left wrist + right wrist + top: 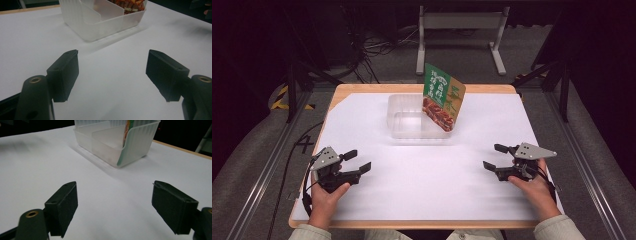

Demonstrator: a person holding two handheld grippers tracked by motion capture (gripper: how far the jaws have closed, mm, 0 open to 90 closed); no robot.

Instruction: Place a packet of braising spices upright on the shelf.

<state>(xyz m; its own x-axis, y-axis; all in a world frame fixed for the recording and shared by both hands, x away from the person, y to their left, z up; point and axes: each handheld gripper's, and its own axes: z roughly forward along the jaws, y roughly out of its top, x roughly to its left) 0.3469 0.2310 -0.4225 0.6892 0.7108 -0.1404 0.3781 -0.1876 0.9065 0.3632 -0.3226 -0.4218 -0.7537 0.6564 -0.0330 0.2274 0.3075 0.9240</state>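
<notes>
Both tongs, left tongs (358, 161) and right tongs (493, 156), rest apart and empty near the tabletop's (427, 185) front edge, with the snack packet (442, 98) upright in the clear bin (402, 117) farther back, slightly nearer the right.

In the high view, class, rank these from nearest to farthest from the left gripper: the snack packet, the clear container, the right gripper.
1. Clear container, ahead and to the right of the left gripper.
2. Snack packet, standing at the container's right end.
3. Right gripper, across the table.
</notes>
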